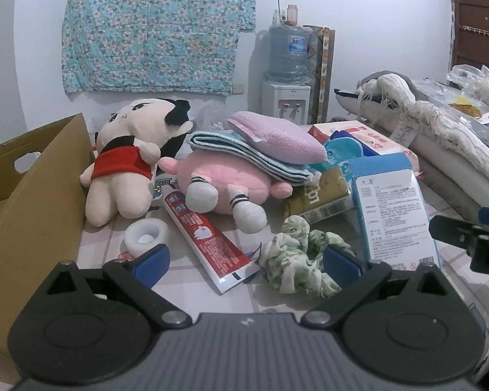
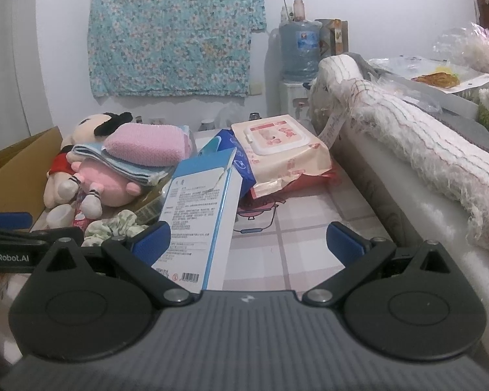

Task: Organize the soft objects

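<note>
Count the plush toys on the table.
2: a cream doll in a red top beside the cardboard box, and a pink plush under folded towels. Others may be hidden.

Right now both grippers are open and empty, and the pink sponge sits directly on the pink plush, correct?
Not quite. The pink sponge sits on a folded blue towel, which lies on the pink plush; the left wrist view shows the stack. The left gripper and right gripper are open and empty, as stated.
</note>
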